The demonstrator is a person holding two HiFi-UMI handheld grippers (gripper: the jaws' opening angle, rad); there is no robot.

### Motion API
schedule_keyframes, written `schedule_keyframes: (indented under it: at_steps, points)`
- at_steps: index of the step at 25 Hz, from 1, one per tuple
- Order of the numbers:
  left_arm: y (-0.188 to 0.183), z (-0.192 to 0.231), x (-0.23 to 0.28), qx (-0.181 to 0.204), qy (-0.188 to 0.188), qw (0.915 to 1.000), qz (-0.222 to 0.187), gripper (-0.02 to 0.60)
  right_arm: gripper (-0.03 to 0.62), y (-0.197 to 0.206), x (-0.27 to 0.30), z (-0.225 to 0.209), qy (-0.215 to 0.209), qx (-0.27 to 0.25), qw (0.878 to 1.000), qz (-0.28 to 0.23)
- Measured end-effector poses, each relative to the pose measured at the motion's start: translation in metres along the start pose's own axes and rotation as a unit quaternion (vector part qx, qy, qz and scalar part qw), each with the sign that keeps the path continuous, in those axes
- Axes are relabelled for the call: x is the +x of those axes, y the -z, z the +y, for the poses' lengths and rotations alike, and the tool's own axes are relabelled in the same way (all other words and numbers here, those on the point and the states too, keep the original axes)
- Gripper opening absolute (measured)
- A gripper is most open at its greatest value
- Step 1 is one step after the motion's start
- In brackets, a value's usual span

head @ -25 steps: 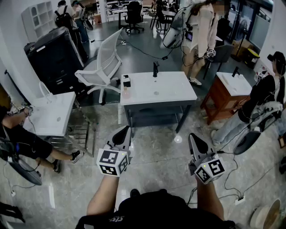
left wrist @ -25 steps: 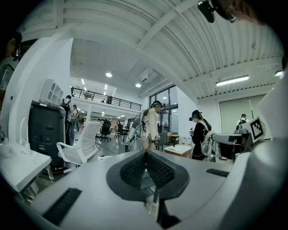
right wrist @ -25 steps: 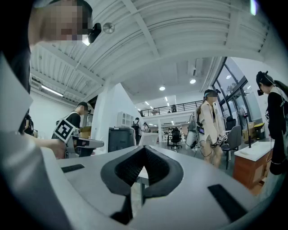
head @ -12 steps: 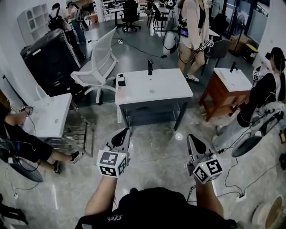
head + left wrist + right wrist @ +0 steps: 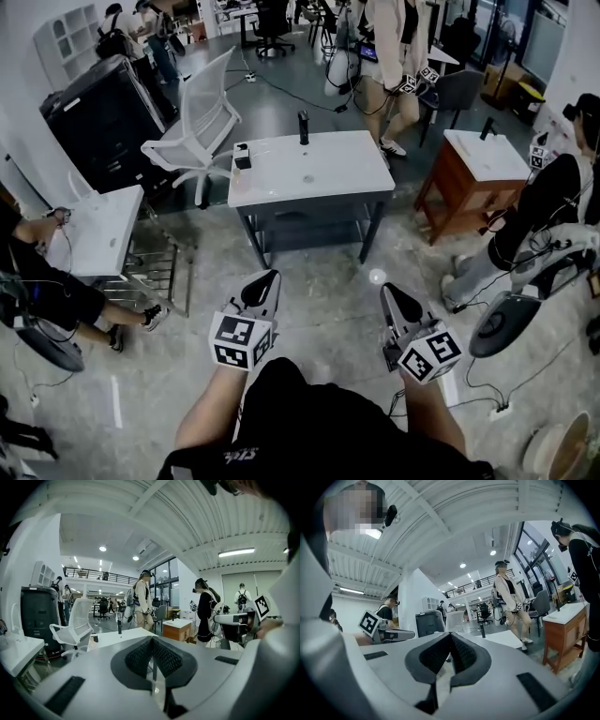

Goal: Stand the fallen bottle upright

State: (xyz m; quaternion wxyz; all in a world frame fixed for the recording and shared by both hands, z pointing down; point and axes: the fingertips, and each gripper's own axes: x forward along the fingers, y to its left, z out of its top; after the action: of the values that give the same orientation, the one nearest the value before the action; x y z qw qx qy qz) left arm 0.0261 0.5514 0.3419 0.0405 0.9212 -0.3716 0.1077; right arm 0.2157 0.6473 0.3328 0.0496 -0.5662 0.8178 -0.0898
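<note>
While left gripper (image 5: 271, 275) and right gripper (image 5: 385, 290) are held closed and empty, the sink-top table (image 5: 328, 174) should be neared squarely; its corner's dark object (image 5: 242, 156) is possibly the bottle.

Low in the frame, the grey left gripper (image 5: 262, 284) and grey right gripper (image 5: 392, 298) point forward, both jaws closed and empty.

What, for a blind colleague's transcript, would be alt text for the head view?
Seen from above, a person holds the left tongs and right tongs, both shut and empty, over a pale floor, facing a white washbasin table with a black faucet; other people stand around.
</note>
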Motion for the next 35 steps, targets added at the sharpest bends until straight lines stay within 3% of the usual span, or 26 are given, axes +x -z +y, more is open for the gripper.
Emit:
schedule_keyframes:
  at_steps: [6,12,23,35]
  points:
    - [0.006,0.011,0.027,-0.013,-0.004,0.9999,0.008,0.011,0.014,0.015,0.005,-0.033,0.019,0.026,0.999,0.014]
    - [0.0,0.045,0.073,-0.025,0.011,0.9996,-0.006,0.011,0.014,0.019,0.051,-0.056,0.029,0.037,0.998,0.033]
    - [-0.025,0.159,0.175,-0.031,0.022,0.9992,-0.008,0.011,0.014,0.003,0.196,-0.095,0.043,0.036,0.997,0.045]
    - [-0.021,0.296,0.189,-0.052,-0.019,0.9984,-0.009,0.011,0.014,-0.003,0.346,-0.064,-0.006,0.018,0.998,0.06]
